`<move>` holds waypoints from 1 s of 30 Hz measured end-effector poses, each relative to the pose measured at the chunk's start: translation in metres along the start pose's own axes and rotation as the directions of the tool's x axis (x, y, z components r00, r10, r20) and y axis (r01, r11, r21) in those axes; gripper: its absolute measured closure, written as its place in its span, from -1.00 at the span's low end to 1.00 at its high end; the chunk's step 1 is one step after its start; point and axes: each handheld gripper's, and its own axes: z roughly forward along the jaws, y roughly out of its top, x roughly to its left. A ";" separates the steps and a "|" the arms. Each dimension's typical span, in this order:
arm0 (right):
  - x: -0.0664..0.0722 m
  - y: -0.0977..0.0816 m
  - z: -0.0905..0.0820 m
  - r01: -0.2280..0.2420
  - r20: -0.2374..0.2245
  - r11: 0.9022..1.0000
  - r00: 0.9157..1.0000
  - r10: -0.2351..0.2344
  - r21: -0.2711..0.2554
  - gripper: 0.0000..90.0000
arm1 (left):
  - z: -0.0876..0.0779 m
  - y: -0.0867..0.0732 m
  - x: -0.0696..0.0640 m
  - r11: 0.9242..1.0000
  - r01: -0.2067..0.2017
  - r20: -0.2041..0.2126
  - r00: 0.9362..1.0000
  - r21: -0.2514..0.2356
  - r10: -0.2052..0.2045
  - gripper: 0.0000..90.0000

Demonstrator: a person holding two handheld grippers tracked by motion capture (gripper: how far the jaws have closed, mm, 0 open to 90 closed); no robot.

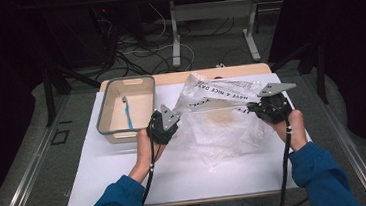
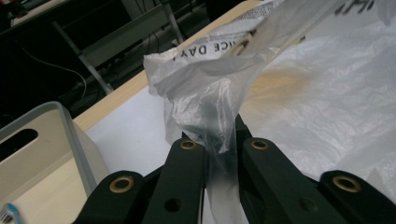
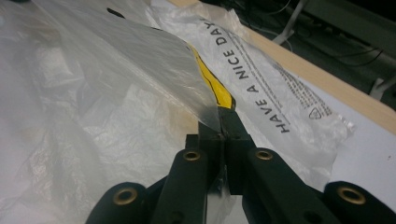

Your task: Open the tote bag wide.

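We are holding a thin plastic bag (image 1: 217,115) between both grippers, and the step in hand looks like spreading its mouth open. The left gripper (image 1: 165,124) has its jaws pinched on a bunched fold of film at the bag's nine o'clock edge. The right gripper (image 1: 270,106) is clamped on a flat sheet of film at the three o'clock edge.

To do this well, we judge that we should draw the two grips apart gently and evenly, keeping the top layer lifted off the lower one. A hard pull could tear film this thin or slip it out of the jaws.

The bag sits in the middle of the white table (image 1: 112,174), its far part lying flat toward twelve o'clock. It is clear and crinkled, printed "HAVE A NICE DAY" in black, with a yellow patch near the right gripper's jaws. A grey bin (image 1: 103,125) stands just beside it at nine o'clock, with a blue stick-like item (image 1: 127,113) inside.
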 end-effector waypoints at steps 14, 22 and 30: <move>-0.003 -0.013 0.029 -0.040 -0.101 0.982 0.993 0.060 0.183 0.69 | -0.007 0.012 0.014 0.996 0.044 -0.058 0.997 -0.076 -0.049 1.00; -0.004 -0.012 0.027 -0.030 -0.102 0.982 0.994 0.049 0.186 1.00 | 0.003 0.007 0.014 0.999 0.031 -0.025 0.999 -0.008 -0.031 0.99; -0.003 0.005 -0.005 -0.037 -0.049 0.999 0.998 0.038 0.031 1.00 | 0.003 0.007 0.012 1.000 0.029 -0.025 0.999 -0.010 -0.029 0.96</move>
